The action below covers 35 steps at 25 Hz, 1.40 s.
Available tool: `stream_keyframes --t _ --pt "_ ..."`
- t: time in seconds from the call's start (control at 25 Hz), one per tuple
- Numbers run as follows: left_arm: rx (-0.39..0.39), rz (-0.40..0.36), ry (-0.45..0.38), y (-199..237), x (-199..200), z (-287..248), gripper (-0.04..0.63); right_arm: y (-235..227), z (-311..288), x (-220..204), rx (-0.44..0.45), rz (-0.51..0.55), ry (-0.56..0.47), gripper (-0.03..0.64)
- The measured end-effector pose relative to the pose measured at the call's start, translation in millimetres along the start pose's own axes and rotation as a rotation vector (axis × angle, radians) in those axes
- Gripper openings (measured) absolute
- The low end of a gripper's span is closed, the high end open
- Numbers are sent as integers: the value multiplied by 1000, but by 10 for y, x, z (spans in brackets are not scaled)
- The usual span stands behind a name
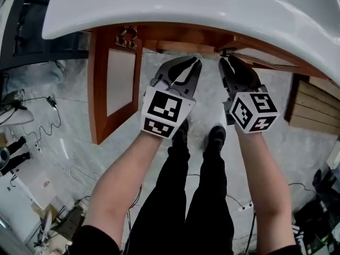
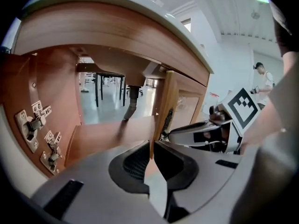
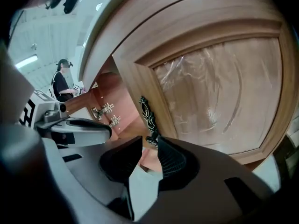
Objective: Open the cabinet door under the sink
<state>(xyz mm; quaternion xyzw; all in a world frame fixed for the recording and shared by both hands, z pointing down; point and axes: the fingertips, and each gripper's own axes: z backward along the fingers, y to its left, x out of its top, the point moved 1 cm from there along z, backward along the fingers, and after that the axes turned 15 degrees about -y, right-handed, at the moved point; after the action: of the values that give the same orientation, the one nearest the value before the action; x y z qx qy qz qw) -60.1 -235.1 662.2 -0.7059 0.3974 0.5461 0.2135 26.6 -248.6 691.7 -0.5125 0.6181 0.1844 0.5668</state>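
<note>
Overhanging the whole scene, the white sink (image 1: 212, 4) curves across the top of the head view, with the wooden cabinet (image 1: 180, 36) tucked beneath it on a grey marbled floor (image 1: 69, 142). At the cabinet's left, the left door (image 1: 98, 89) stands swung wide open, showing the inside and a drain pipe (image 2: 132, 101). The right door (image 3: 219, 87), with a cloudy panel in a wood frame, hangs at the cabinet's right, its free edge toward the middle. The person's legs (image 1: 204, 195) in black trousers stand below, in front of the opening. The left gripper (image 1: 195, 62) points into the open middle, its jaws drawn almost together with only a thin slit between them, empty. Just beside it, the right gripper (image 3: 149, 141) sits at the right door's free edge with its jaws apart, not clamped. The lower tip of the dark ornate handle (image 3: 146, 115) lies right at the gap between them. Small metal hinges (image 2: 30, 125) show on the wood at the left.
</note>
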Motion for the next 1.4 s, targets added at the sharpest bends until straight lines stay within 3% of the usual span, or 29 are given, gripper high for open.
stream_keyframes --t 0.32,0.64,0.84,1.04,1.24,1.4 --pt "-15 -43 -38 291 136 -55 40 -54 -140 30 -92 5 -45 121" --pt "-70 -56 -52 283 164 -84 41 -4 -142 19 -164 100 -35 103" --pt "-145 -69 -66 182 211 -84 49 -5 -128 16 -157 91 -39 100" --pt "-242 -99 -71 47 290 -124 121 52 -19 -49 -112 99 -22 98" --pt "-373 -139 -69 -291 403 -190 138 93 131 -115 -72 119 -5 97" --pt "-430 -163 -83 -480 540 -246 140 107 242 -128 -55 113 -3 97"
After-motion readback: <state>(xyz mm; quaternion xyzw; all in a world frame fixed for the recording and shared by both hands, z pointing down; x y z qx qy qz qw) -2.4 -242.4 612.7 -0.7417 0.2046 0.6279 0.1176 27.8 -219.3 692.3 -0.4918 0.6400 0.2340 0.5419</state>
